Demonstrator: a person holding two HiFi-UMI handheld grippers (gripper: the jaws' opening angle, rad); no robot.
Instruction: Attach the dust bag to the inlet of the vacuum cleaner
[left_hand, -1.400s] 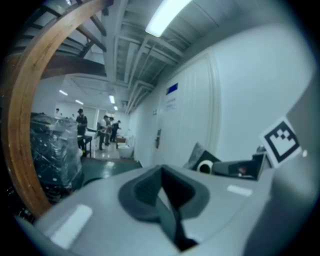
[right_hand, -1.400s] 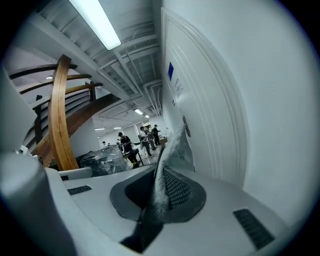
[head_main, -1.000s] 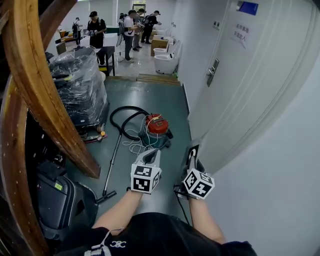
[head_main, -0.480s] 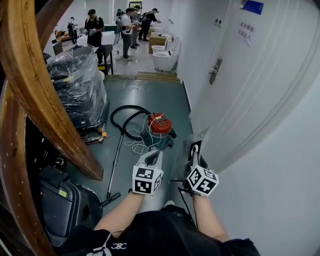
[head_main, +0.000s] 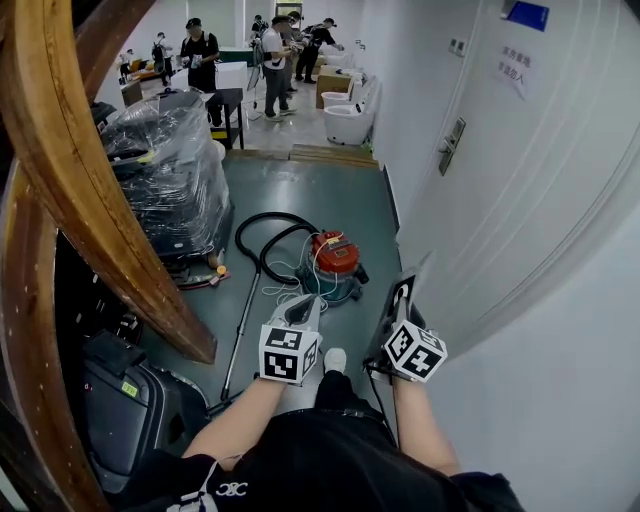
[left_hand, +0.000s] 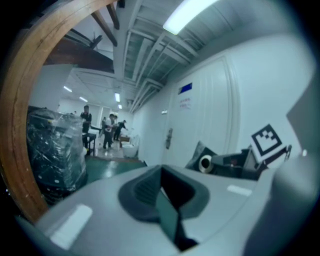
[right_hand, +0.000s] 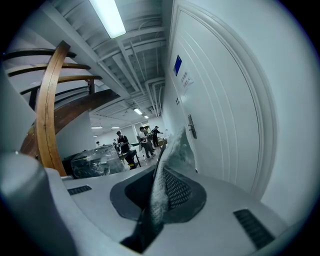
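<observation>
The vacuum cleaner (head_main: 337, 256), with a red top over a dark drum, stands on the green floor ahead. Its black hose (head_main: 268, 238) loops to the left, and its wand (head_main: 240, 328) lies toward me. My right gripper (head_main: 404, 298) is shut on the grey fabric dust bag (head_main: 421, 270). In the right gripper view the cloth (right_hand: 162, 185) is pinched between the jaws and stands up past them. My left gripper (head_main: 304, 308) is shut on nothing and held level beside the right one; its jaws (left_hand: 167, 200) meet. Both are short of the vacuum.
A curved wooden beam (head_main: 95, 215) and a plastic-wrapped stack (head_main: 165, 180) fill the left. A black case (head_main: 120, 400) sits at lower left. A white door (head_main: 520, 160) and wall run along the right. People (head_main: 272, 50) stand far down the corridor near white bowls (head_main: 350, 120).
Both grippers have moved forward together along the corridor, with the bag still gripped. The vacuum now sits closer and lower in view. A shoe shows between my arms.
</observation>
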